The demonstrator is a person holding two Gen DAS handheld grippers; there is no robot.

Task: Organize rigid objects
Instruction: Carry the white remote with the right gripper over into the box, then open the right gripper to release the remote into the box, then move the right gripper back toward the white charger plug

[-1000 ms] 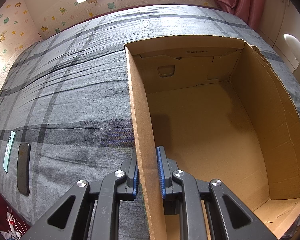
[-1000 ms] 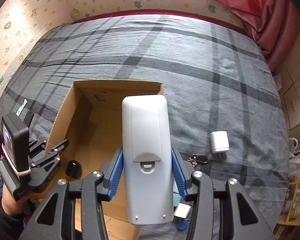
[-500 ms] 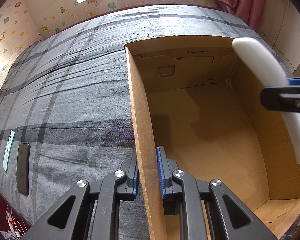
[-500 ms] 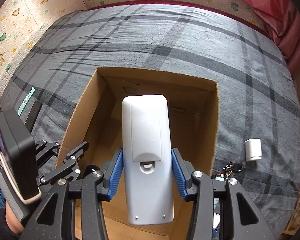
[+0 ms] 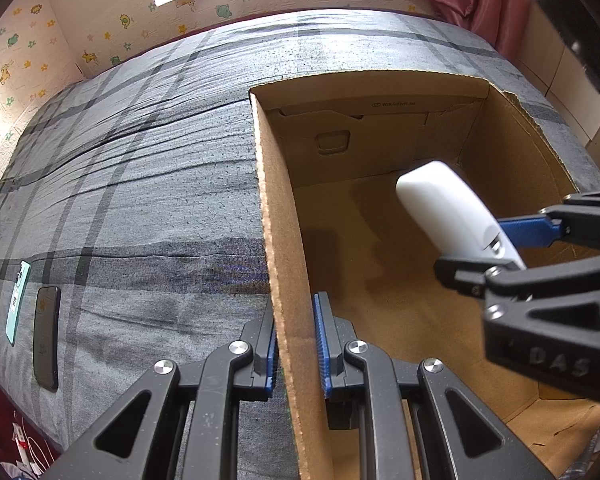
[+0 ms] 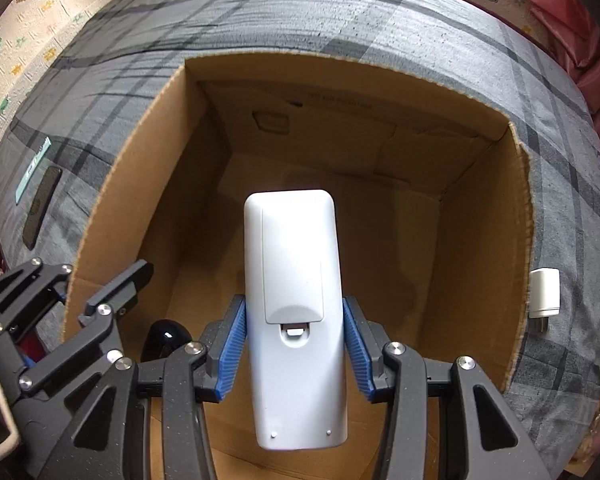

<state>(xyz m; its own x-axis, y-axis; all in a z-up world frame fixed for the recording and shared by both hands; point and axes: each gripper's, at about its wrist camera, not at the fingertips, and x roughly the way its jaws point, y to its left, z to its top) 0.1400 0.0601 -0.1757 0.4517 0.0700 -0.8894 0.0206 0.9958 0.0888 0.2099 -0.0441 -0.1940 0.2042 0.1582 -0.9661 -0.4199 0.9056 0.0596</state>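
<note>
An open cardboard box [image 5: 512, 152] sits on the grey plaid bed. My left gripper [image 5: 296, 344] is shut on the box's left wall [image 5: 278, 220], one blue pad on each side. My right gripper [image 6: 293, 308] is shut on a white remote [image 6: 294, 280], back side up, pointing steeply down over the box [image 6: 480, 216]. In the left wrist view the remote [image 5: 448, 212] hangs inside the box's right half, above the floor, with the right gripper [image 5: 512, 248] on its sides. The left gripper [image 6: 96, 280] shows at the lower left of the right wrist view.
A small black object [image 6: 166, 338] lies in the box's near left corner. A white charger [image 6: 544, 294] rests on the bed right of the box. A black phone [image 5: 46, 336] and a teal phone [image 5: 18, 302] lie on the bed at far left.
My right gripper has come down and leftward with the remote, from beside the box's right rim to inside the box. The left gripper has kept its hold on the wall.
</note>
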